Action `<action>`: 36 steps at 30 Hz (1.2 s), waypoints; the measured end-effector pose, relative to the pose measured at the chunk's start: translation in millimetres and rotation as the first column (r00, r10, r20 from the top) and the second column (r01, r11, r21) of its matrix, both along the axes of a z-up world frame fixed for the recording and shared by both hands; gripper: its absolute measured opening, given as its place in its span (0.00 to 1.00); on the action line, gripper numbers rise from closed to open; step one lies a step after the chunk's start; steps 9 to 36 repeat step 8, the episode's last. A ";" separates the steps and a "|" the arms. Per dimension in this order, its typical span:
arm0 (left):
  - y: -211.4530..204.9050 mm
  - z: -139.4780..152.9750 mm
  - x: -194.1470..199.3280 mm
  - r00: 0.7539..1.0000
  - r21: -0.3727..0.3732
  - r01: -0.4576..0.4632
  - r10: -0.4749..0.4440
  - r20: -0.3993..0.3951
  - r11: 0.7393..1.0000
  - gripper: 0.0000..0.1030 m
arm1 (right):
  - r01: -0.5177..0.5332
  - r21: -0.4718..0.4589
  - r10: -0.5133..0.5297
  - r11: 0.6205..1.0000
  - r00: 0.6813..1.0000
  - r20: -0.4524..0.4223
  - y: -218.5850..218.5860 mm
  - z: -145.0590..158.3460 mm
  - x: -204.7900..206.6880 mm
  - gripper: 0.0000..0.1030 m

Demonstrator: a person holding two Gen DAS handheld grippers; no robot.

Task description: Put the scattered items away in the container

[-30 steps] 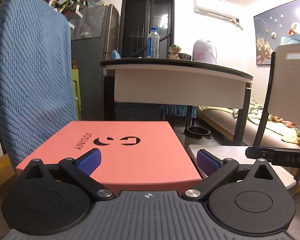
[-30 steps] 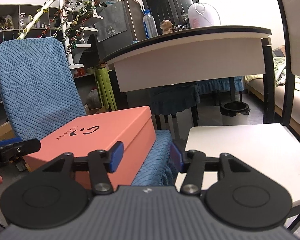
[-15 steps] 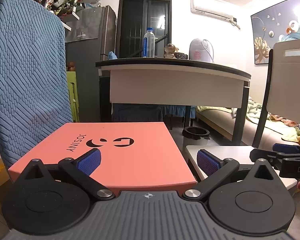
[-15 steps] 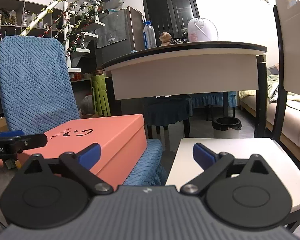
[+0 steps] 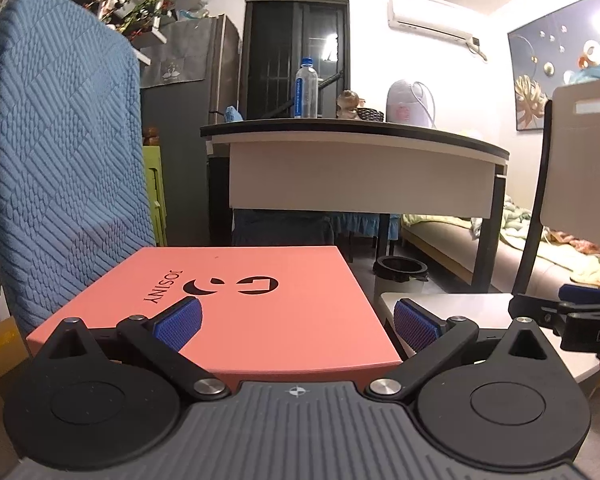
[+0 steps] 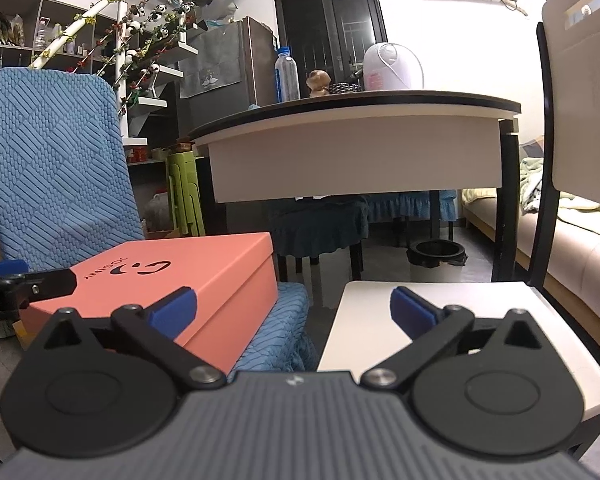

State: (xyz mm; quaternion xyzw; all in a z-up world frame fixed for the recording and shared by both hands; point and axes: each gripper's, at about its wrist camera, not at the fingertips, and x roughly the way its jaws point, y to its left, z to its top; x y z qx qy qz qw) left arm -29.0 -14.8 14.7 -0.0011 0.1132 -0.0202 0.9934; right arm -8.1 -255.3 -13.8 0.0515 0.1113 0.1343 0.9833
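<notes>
A salmon-pink lidded box (image 5: 236, 300) marked JOSINY lies shut on the seat of a blue fabric chair (image 5: 60, 140). My left gripper (image 5: 296, 320) hovers open over the box's near right corner, nothing between its blue pads. In the right wrist view the same box (image 6: 172, 280) sits to the left, and my right gripper (image 6: 294, 308) stands open over the gap between the blue chair (image 6: 56, 168) and a white chair seat (image 6: 440, 320). No loose items show in either view.
A table (image 5: 356, 160) with a water bottle (image 5: 306, 88), a figurine and a white appliance stands behind. A black bin (image 5: 400, 272) sits on the floor under it. A white chair back (image 6: 580, 92) rises at the right, with a sofa beyond.
My right gripper opened wide from nearly shut and swung a little right. The left gripper stayed open, and its view levelled out.
</notes>
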 end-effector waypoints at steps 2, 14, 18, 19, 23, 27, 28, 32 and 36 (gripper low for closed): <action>1.3 0.6 -0.5 1.000 -0.004 -0.003 0.003 0.001 1.000 1.00 | 0.004 0.004 -0.004 1.000 1.000 0.003 0.1 -0.1 0.2 1.00; 0.2 0.5 -1.4 1.000 0.009 -0.007 0.007 0.005 1.000 1.00 | 0.015 -0.008 -0.015 1.000 1.000 0.005 2.4 -0.6 3.5 1.00; 0.2 0.5 -1.4 1.000 0.009 -0.007 0.007 0.005 1.000 1.00 | 0.015 -0.008 -0.015 1.000 1.000 0.005 2.4 -0.6 3.5 1.00; 0.2 0.5 -1.4 1.000 0.009 -0.007 0.007 0.005 1.000 1.00 | 0.015 -0.008 -0.015 1.000 1.000 0.005 2.4 -0.6 3.5 1.00; 0.2 0.5 -1.4 1.000 0.009 -0.007 0.007 0.005 1.000 1.00 | 0.015 -0.008 -0.015 1.000 1.000 0.005 2.4 -0.6 3.5 1.00; 0.2 0.5 -1.4 1.000 0.009 -0.007 0.007 0.005 1.000 1.00 | 0.015 -0.008 -0.015 1.000 1.000 0.005 2.4 -0.6 3.5 1.00; 0.2 0.5 -1.4 1.000 0.009 -0.007 0.007 0.005 1.000 1.00 | 0.015 -0.008 -0.015 1.000 1.000 0.005 2.4 -0.6 3.5 1.00; 0.2 0.5 -1.4 1.000 0.009 -0.007 0.007 0.005 1.000 1.00 | 0.015 -0.008 -0.015 1.000 1.000 0.005 2.4 -0.6 3.5 1.00; 0.2 0.5 -1.4 1.000 0.009 -0.007 0.007 0.005 1.000 1.00 | 0.015 -0.008 -0.015 1.000 1.000 0.005 2.4 -0.6 3.5 1.00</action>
